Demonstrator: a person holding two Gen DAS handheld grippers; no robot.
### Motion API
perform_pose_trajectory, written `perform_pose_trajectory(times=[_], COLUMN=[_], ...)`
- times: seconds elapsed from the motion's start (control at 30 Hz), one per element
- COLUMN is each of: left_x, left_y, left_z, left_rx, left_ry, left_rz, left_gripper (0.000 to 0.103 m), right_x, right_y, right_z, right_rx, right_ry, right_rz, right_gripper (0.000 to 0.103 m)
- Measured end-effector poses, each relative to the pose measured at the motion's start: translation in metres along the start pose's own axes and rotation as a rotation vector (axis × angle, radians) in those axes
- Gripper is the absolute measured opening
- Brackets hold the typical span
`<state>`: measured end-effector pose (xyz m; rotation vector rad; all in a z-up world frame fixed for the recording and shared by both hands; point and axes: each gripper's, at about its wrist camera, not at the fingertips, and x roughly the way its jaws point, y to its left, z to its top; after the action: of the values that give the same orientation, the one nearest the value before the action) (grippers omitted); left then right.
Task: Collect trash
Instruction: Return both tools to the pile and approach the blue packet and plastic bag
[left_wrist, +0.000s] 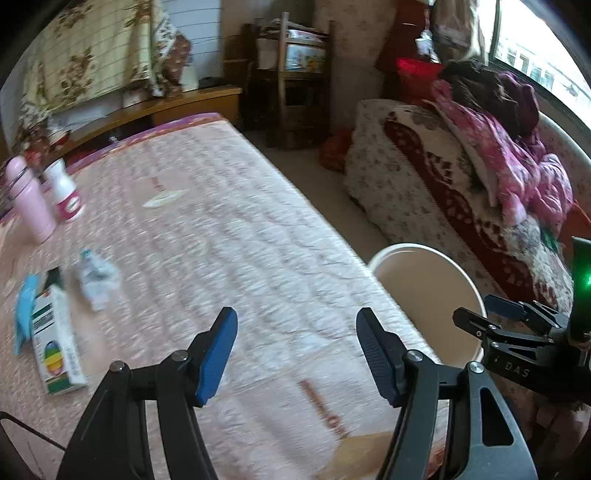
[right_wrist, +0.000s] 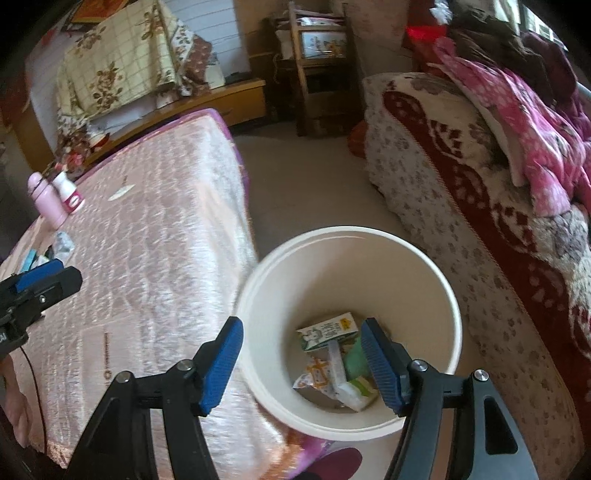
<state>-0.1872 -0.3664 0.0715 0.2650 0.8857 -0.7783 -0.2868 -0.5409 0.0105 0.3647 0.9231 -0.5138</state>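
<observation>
A cream bin (right_wrist: 424, 273) stands on the floor beside the pink bed (right_wrist: 155, 258); several wrappers and a small carton (right_wrist: 328, 332) lie in its bottom. My right gripper (right_wrist: 301, 360) is open and empty above the bin's near rim. My left gripper (left_wrist: 297, 356) is open and empty over the bed (left_wrist: 229, 236). On the bed's left lie a crumpled wrapper (left_wrist: 96, 277), a green-and-white box (left_wrist: 57, 345) and a blue packet (left_wrist: 24, 314). The bin (left_wrist: 421, 280) also shows in the left wrist view, with the right gripper's fingers (left_wrist: 506, 308) over it.
A pink flask (left_wrist: 27, 201) and a white bottle (left_wrist: 66, 192) stand on the bed's far left. A sofa (right_wrist: 480, 206) with piled clothes is right of the bin. A wooden shelf (left_wrist: 299, 74) and a low cabinet (left_wrist: 177, 103) stand at the back.
</observation>
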Motion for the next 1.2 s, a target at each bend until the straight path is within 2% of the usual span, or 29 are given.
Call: perform_pose_trajectory(times=[0.27, 0.5, 0.7, 0.87, 0.97, 1.07, 1.2], left_x=[-0.023, -0.048, -0.052, -0.018, 0.008, 0.015, -0.003], left_y=[0.067, 0.142, 0.215, 0.271, 0.3, 0.31, 0.311], left_z=[-0.017, -0.031, -0.007, 0.03, 0.039, 0.027, -0.008], left_rx=[-0.095, -0.2, -0.319, -0.391, -0.408, -0.383, -0.299], left_ry=[0.0, -0.006, -0.016, 0.04, 0.117, 0.18, 0.246], left_rz=[0.09, 0.188, 0.275, 0.347, 0.38, 0.368, 0.328], left_gripper=[0.068, 0.068, 0.068, 0.068, 0.068, 0.068, 0.068], right_x=[0.01, 0.026, 0.032, 0.03, 0.028, 0.028, 0.032], right_y=[0.062, 0.12, 0.161, 0.181, 0.195, 0.206, 0.219], right_z=[0.003, 0.005, 0.005, 0.006, 0.008, 0.013, 0.018], right_rx=[-0.093, -0.188, -0.263, -0.29, -0.316, -0.338, -0.355], right_ry=[0.015, 0.042, 0.054, 0.053, 0.048, 0.049, 0.046], right_rz=[0.068, 0.137, 0.172, 0.195, 0.196, 0.2, 0.221], right_gripper=[0.07, 0.07, 0.07, 0.07, 0.07, 0.07, 0.071])
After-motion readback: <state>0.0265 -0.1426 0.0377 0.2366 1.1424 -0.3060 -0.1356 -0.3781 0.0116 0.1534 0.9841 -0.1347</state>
